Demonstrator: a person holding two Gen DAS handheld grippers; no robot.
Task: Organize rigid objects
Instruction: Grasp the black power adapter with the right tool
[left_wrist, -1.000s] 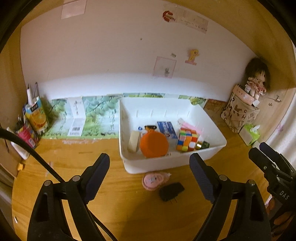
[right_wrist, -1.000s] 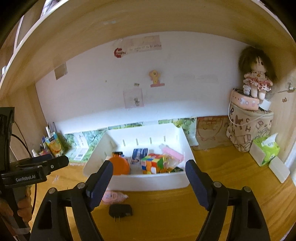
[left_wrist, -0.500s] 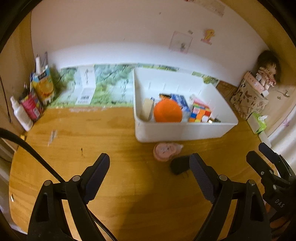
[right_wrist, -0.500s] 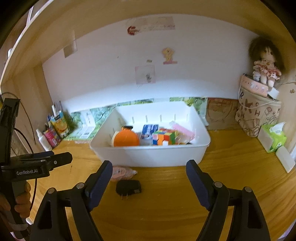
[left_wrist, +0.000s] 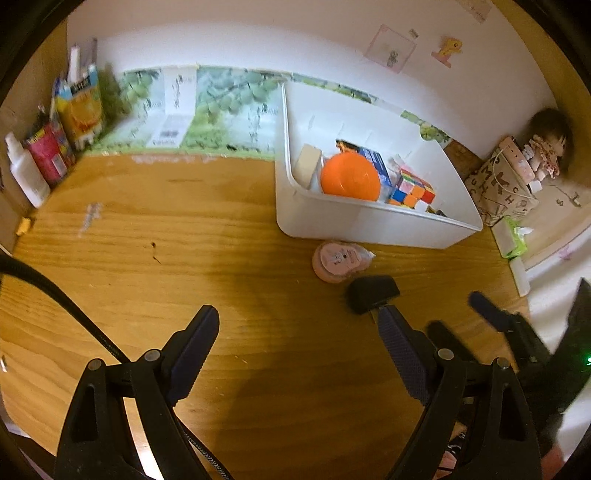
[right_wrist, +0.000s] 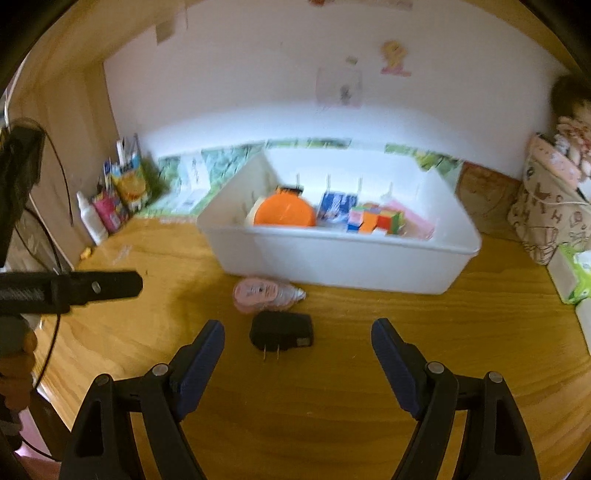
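A white bin (left_wrist: 369, 225) (right_wrist: 332, 258) stands on the wooden desk and holds an orange round lid (left_wrist: 350, 177) (right_wrist: 285, 211), a colour cube (left_wrist: 412, 188) (right_wrist: 375, 219), a blue box (right_wrist: 338, 205) and other items. In front of it lie a pink round packet (left_wrist: 338, 258) (right_wrist: 256, 292) and a black plug adapter (left_wrist: 373, 293) (right_wrist: 282, 331). My left gripper (left_wrist: 299, 328) is open and empty above bare desk. My right gripper (right_wrist: 297, 341) is open and empty, with the adapter just ahead between its fingers.
Cartons and a white bottle (left_wrist: 26, 173) stand at the far left wall. A printed bag with a doll (left_wrist: 517, 177) and a tissue pack (right_wrist: 576, 273) stand at the right. The left gripper shows in the right wrist view (right_wrist: 74, 290).
Both grippers have tilted down and moved nearer the desk. The right gripper has come close to the black adapter. Both stay open.
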